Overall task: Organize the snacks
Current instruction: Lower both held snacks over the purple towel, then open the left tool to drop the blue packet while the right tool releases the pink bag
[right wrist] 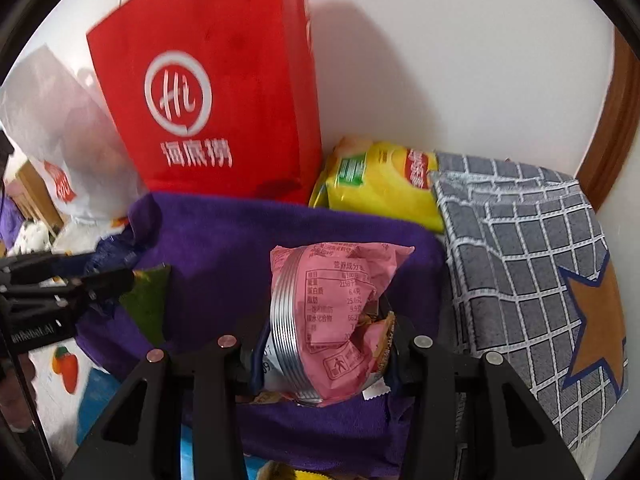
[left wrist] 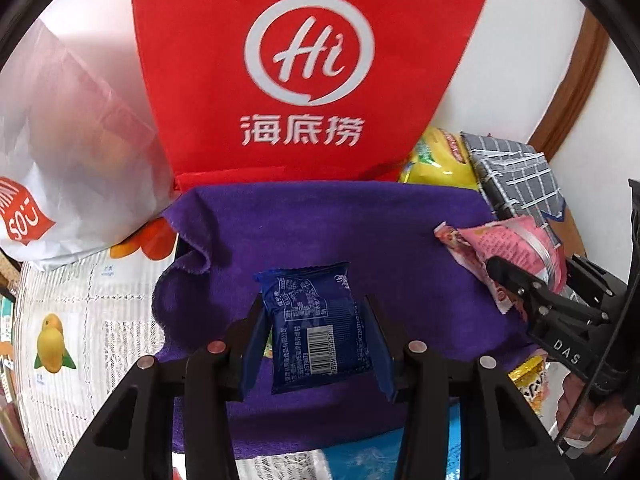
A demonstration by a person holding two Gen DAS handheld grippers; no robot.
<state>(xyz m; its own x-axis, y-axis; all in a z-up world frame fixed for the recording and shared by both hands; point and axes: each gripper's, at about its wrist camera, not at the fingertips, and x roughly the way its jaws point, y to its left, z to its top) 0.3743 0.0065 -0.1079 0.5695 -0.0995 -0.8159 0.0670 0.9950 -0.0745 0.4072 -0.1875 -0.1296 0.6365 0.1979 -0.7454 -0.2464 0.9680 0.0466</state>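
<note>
Midway: left gripper [left wrist: 316, 320] pinching blue packet [left wrist: 316, 320], right gripper [right wrist: 324, 332] pinching pink packet [right wrist: 328, 320], neither yet laid on purple cloth [left wrist: 320, 224]

Bright, even indoor light; soft shadow on wall, fisheye-warped edges, slight blur.

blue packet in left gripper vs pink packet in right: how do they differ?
The blue snack packet is flat and smooth, barcode facing the camera; the pink snack packet is puffy and crumpled, showing a nutrition table and silver stripes. The blue one looks sealed; the pink one gapes at one side. Both are clamped, blue in the left gripper, pink in the right gripper, above the purple cloth.
</note>
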